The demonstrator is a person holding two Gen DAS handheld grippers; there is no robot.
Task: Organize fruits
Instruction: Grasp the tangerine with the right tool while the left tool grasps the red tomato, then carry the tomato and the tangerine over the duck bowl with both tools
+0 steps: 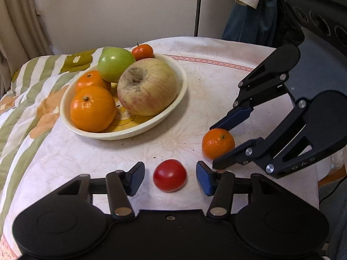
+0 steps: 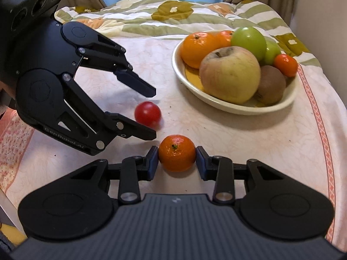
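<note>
A red tomato [image 1: 169, 175] lies on the table between the fingers of my open left gripper [image 1: 170, 178], with gaps on both sides; it also shows in the right wrist view [image 2: 148, 114]. A small mandarin [image 2: 177, 153] sits between the pads of my right gripper [image 2: 177, 162], which touch or nearly touch both its sides. In the left wrist view the mandarin [image 1: 218, 143] rests on the table inside the right gripper [image 1: 213, 146]. A cream bowl [image 1: 173, 106] holds oranges, a green apple [image 1: 115, 64] and a large pale apple [image 1: 147, 86].
The bowl [image 2: 279, 105] also holds a kiwi [image 2: 271, 84] and a small mandarin [image 2: 285, 64]. A striped floral blanket [image 2: 164, 15] lies beyond the table. The table edge falls away at the right [image 1: 314, 173]. A wall and hanging clothes [image 1: 249, 10] stand behind.
</note>
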